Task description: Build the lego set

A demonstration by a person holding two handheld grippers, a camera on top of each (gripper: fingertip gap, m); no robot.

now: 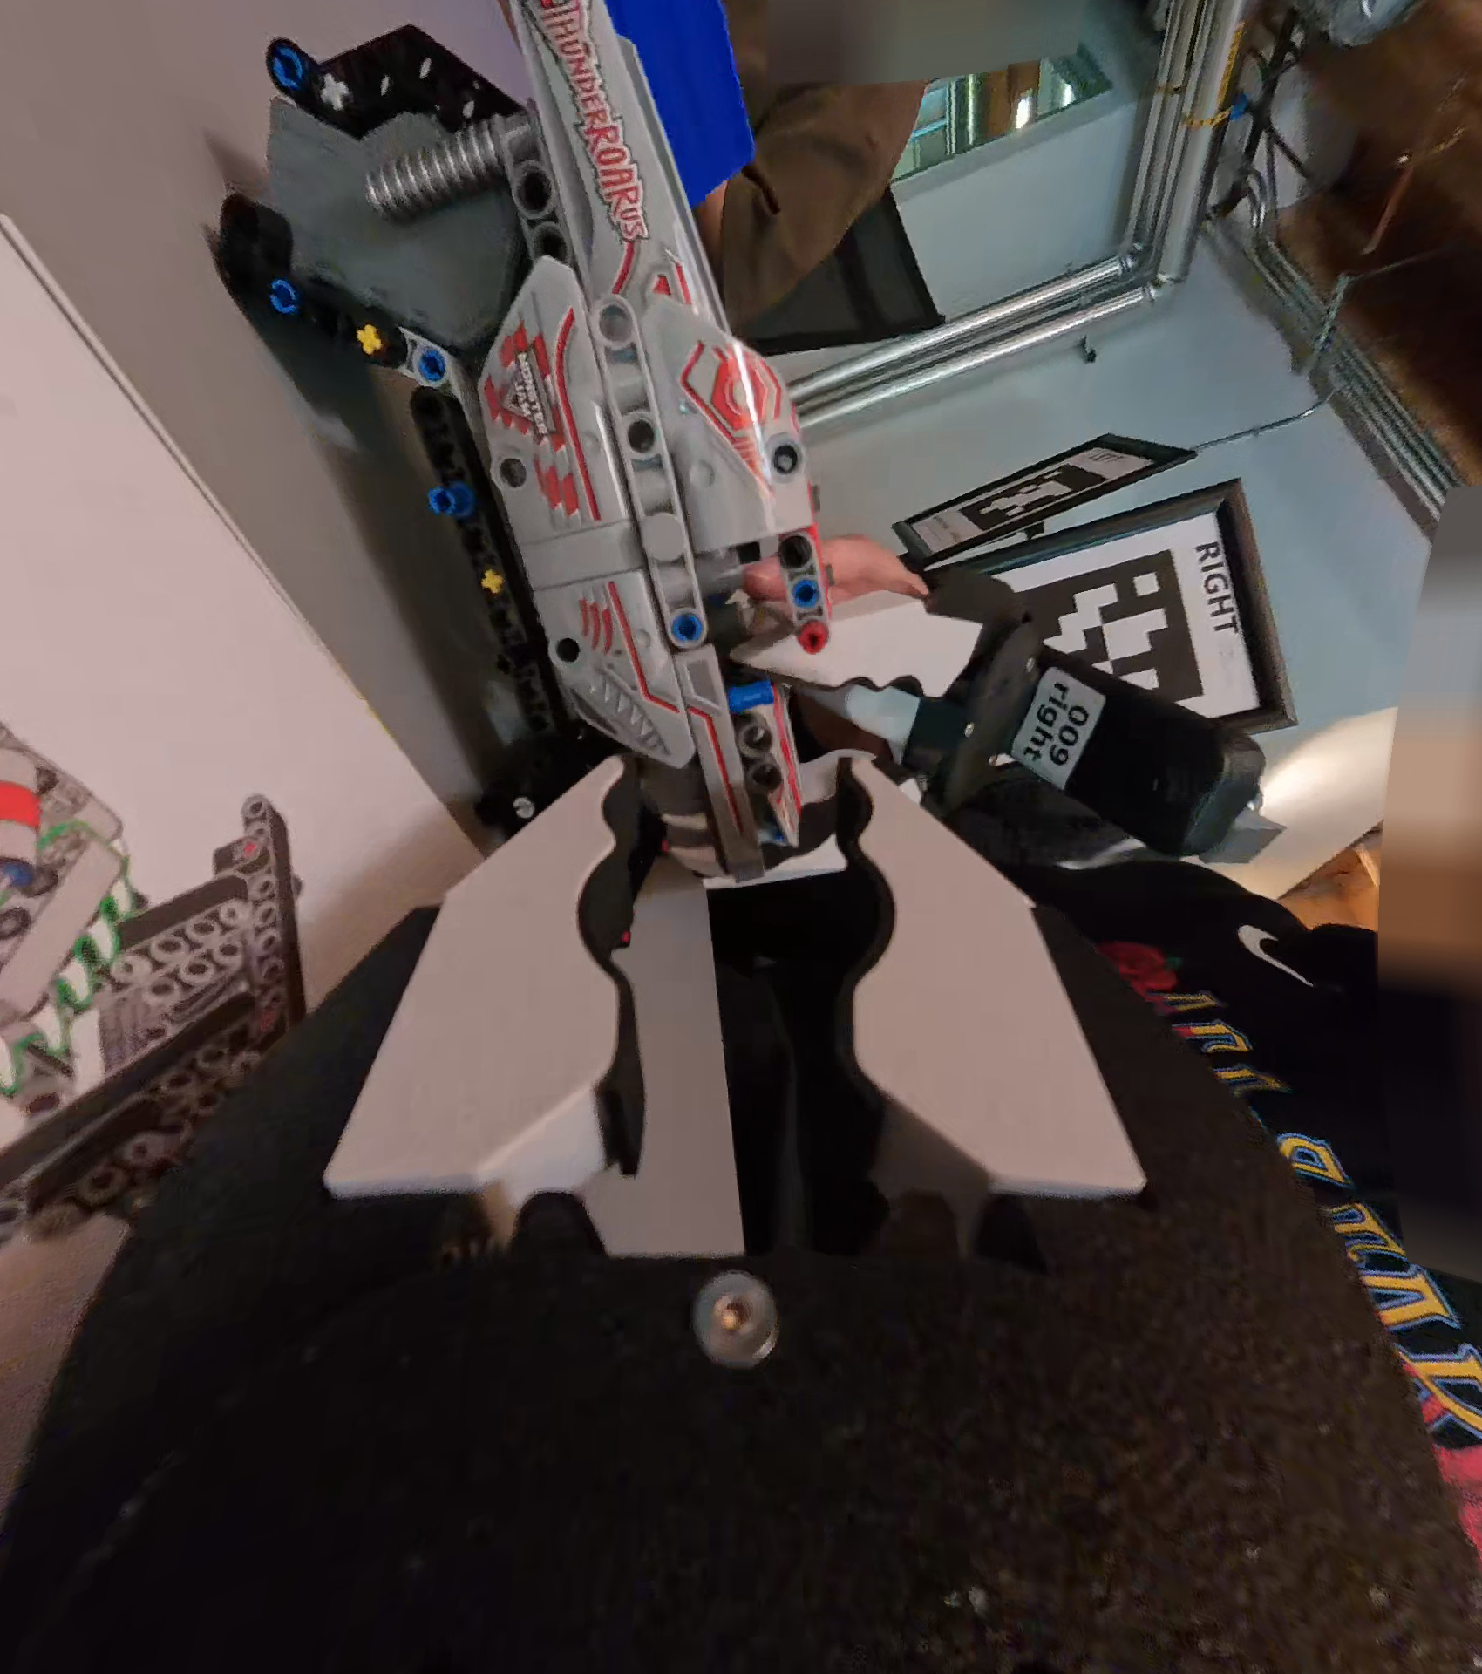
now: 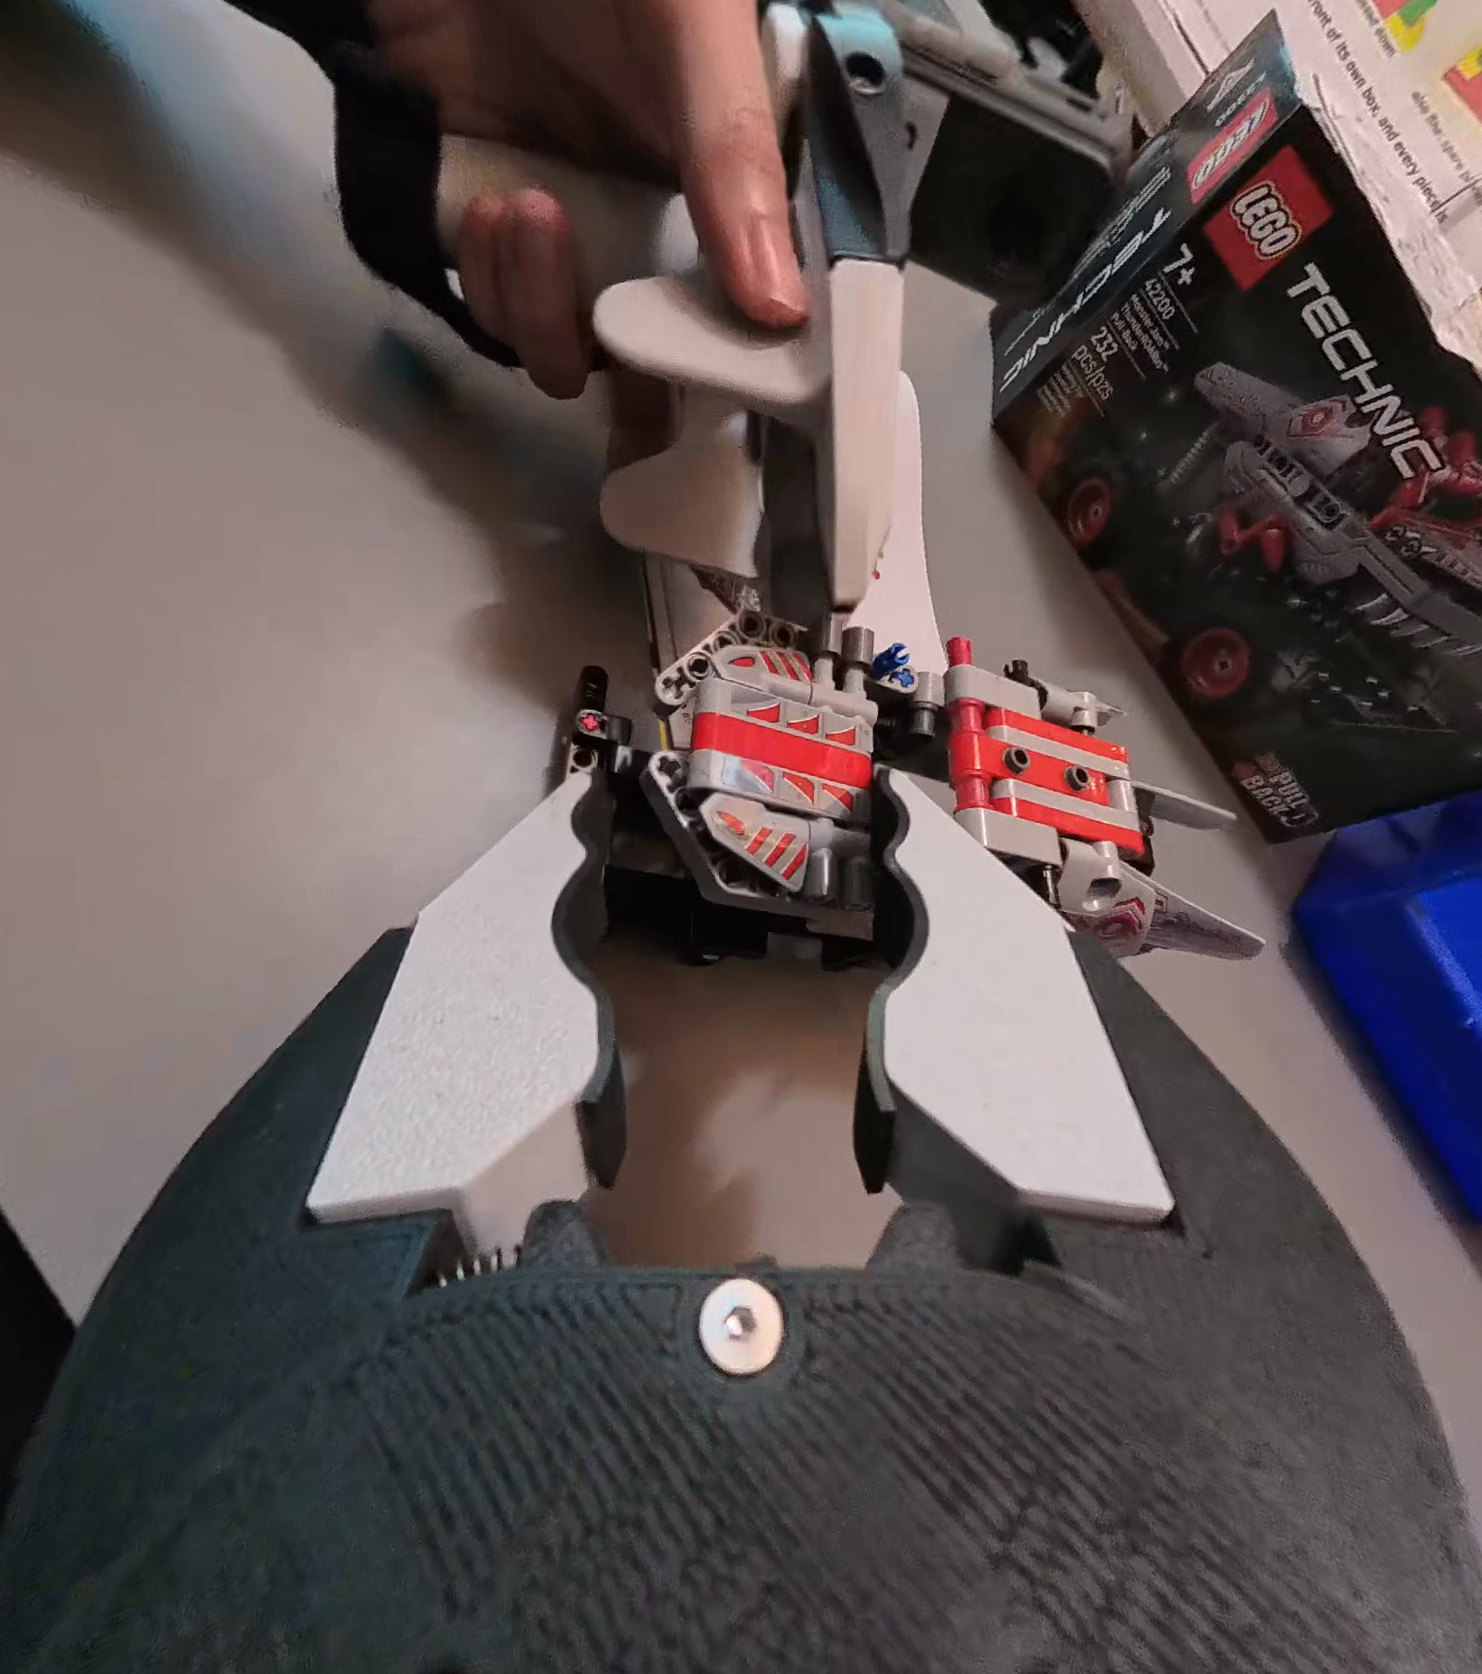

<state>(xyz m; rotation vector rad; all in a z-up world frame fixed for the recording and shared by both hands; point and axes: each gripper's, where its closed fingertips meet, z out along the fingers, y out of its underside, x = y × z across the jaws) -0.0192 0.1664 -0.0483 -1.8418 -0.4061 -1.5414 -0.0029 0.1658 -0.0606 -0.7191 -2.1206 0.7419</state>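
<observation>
The grey Lego model (image 1: 629,453) with red decals, black beams and a silver spring stands on end between both grippers. My left gripper (image 1: 737,788) is shut on its lower end. In the right wrist view the same model (image 2: 778,770) sits between the tips of my right gripper (image 2: 733,806), which touches it on both sides. The left gripper (image 2: 774,598), held by a hand, comes down on the model from above. The right gripper (image 1: 774,657) reaches the model from the right in the left wrist view. A separate grey and red subassembly (image 2: 1045,779) lies just right of the model.
The Lego set box (image 2: 1317,471) stands at the right on the white table (image 2: 176,634). A blue bin (image 2: 1462,978) sits at the right edge. The open instruction booklet (image 1: 40,906) lies at the left. A person's dark printed sleeve (image 1: 1263,1132) is close on the right. The grippers are tip to tip, or close to it.
</observation>
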